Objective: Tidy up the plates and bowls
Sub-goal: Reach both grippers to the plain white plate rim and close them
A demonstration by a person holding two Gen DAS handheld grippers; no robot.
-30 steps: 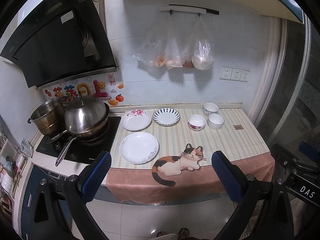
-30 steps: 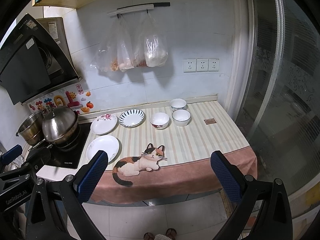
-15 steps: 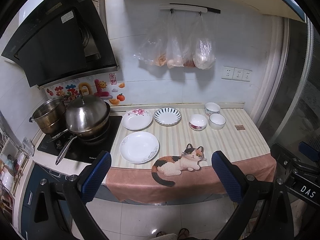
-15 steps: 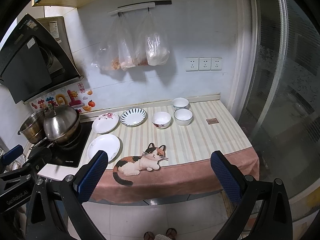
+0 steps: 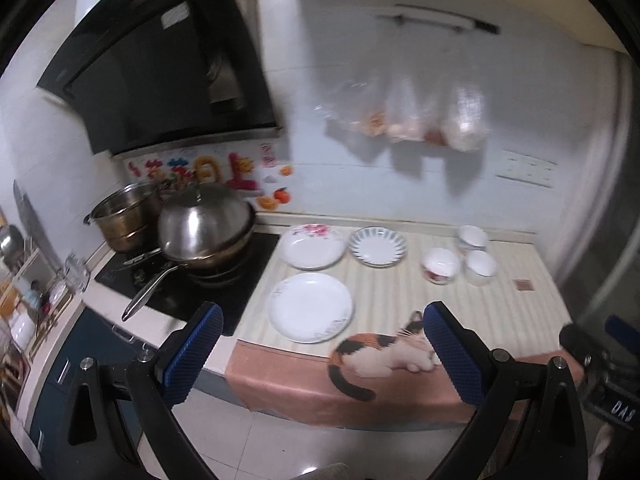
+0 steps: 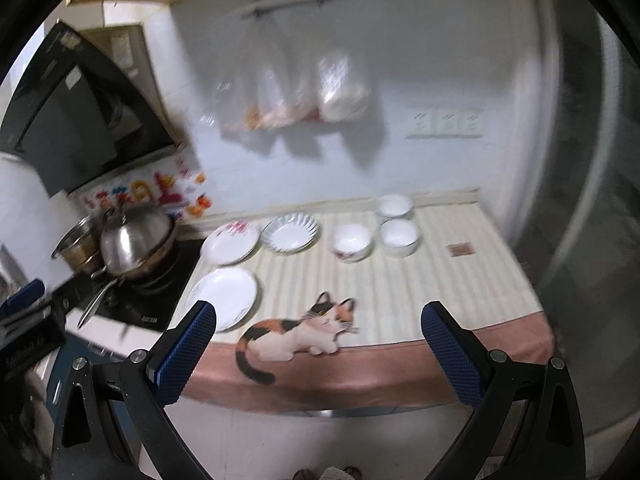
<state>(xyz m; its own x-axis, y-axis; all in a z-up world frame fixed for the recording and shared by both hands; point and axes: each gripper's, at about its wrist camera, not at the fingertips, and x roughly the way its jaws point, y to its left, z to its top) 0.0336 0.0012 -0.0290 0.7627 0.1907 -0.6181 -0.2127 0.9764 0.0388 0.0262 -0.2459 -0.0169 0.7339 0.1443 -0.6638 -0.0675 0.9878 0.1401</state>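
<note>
While both tools (image 5: 320,350) (image 6: 318,350) gape empty, plates (image 5: 311,307) and bowls (image 5: 440,266) lie well beyond.

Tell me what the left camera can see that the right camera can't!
Only the left camera shows the shelves crowded with small things beside the stove, and the right tongs' body at its edge.

Only the right camera shows shoe tips on the floor, and the left tongs' body at its edge.

Both show three plates, three bowls, the cat cloth, the pots and hanging bags.
</note>
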